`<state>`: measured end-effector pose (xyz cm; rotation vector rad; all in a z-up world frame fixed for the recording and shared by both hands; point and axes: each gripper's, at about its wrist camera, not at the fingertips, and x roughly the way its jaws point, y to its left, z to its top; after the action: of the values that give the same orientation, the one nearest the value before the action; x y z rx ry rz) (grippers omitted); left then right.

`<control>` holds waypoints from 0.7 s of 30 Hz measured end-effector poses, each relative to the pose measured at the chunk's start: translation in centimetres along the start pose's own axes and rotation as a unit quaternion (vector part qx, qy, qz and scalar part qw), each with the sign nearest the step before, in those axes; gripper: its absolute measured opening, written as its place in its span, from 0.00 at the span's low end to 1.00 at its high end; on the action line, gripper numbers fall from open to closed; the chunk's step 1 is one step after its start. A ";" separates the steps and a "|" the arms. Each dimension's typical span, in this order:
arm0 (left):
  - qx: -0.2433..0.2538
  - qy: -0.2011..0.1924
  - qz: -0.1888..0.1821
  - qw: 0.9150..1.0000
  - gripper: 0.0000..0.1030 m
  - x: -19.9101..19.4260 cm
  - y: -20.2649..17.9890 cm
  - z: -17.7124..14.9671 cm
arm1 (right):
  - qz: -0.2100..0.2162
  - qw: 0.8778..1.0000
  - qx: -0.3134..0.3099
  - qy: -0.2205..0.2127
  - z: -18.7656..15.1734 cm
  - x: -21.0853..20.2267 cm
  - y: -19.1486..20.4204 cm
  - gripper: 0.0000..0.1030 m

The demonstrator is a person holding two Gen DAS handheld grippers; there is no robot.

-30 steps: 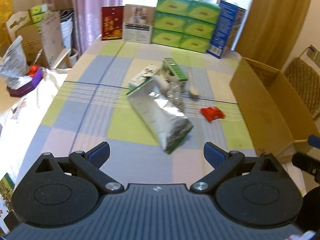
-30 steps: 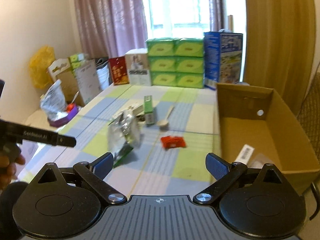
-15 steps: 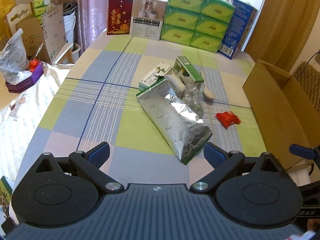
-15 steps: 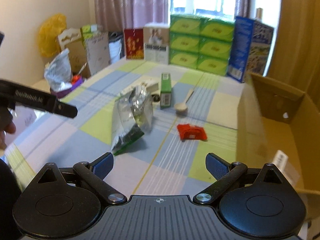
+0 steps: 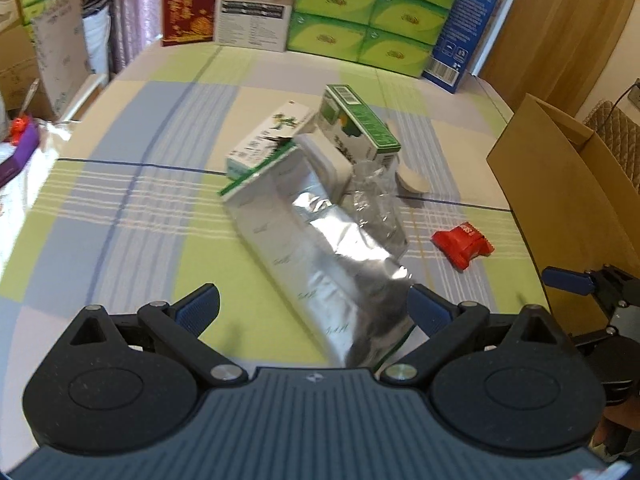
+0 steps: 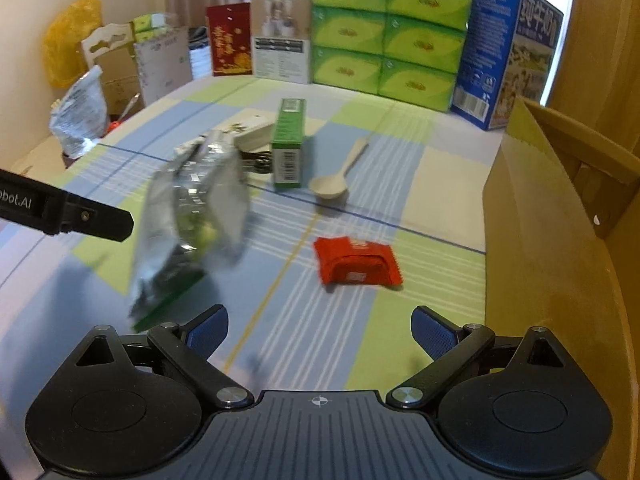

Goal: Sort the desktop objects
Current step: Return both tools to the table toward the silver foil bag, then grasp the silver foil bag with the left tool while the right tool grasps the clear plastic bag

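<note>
Sorting looks barely begun: silver pouch (image 5: 320,256), green carton (image 5: 360,124), spoon (image 6: 334,180) and red packet (image 6: 356,262) lie mid-frame outside the cardboard box (image 6: 536,248) at right, with left gripper (image 5: 314,308) and right gripper (image 6: 320,326) both spread wide and empty.

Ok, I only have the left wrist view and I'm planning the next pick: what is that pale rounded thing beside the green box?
Observer: A pale spoon; its handle points to the far end of the table, beside the green box.
Operator: Is the right tool holding anything?
Observer: No. The right tool is open and empty, facing the red packet.
Operator: Anything hidden behind the silver bag?
Observer: Something small and black lies between the silver bag and the green box; I cannot tell what.
</note>
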<state>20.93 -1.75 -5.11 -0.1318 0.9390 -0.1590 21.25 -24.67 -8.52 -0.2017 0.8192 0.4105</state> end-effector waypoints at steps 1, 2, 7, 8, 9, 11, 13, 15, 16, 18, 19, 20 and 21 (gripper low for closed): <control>-0.003 0.003 -0.006 1.000 0.96 0.6 0.0 0.1 | -0.001 1.000 0.002 0.002 0.0 0.2 -0.2 0.93; -0.007 0.006 -0.012 1.000 0.96 1.3 0.0 0.3 | -0.001 1.000 0.005 0.005 0.0 0.5 -0.4 0.93; -0.011 0.018 -0.024 0.999 0.97 3.4 -0.1 0.6 | 0.004 1.000 0.012 0.011 0.0 1.2 -0.8 0.93; -0.010 0.023 -0.023 0.999 0.96 3.7 0.0 0.6 | 0.004 1.000 0.014 0.011 0.0 1.2 -0.8 0.93; -0.006 0.028 -0.021 0.999 0.96 3.9 0.1 0.6 | 0.004 1.000 0.017 0.011 0.0 1.3 -0.8 0.93; 0.009 0.036 -0.012 0.999 0.97 4.0 0.2 0.5 | 0.007 1.000 0.021 0.009 0.1 1.3 -0.8 0.93; 0.022 0.043 -0.006 0.999 0.97 4.0 0.6 0.3 | 0.009 1.000 0.019 0.003 0.4 1.3 -0.4 0.93; 0.038 0.044 0.024 0.998 0.97 3.9 1.2 0.2 | 0.015 1.000 0.020 -0.005 0.5 1.1 -0.2 0.93; 0.040 0.044 0.037 0.998 0.96 3.8 1.6 0.2 | 0.022 1.000 0.021 -0.009 0.6 1.1 0.0 0.93; 0.021 0.042 0.036 0.998 0.93 3.2 2.6 0.2 | 0.025 0.999 0.011 -0.019 0.8 1.1 0.6 0.93; 0.007 0.039 0.027 0.999 0.93 2.9 3.2 0.3 | 0.023 0.999 0.004 -0.024 0.9 1.2 1.0 0.93; -0.004 0.036 0.021 0.999 0.93 2.6 3.7 0.3 | 0.019 0.999 0.000 -0.028 1.0 1.4 1.3 0.93; -0.011 0.033 0.020 0.999 0.93 2.3 3.9 0.3 | 0.016 0.999 0.000 -0.032 1.2 1.6 1.5 0.93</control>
<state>22.79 1.66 -7.44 -0.1280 1.0088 -0.1163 22.34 -22.49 -8.94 -0.1746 0.7599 0.4441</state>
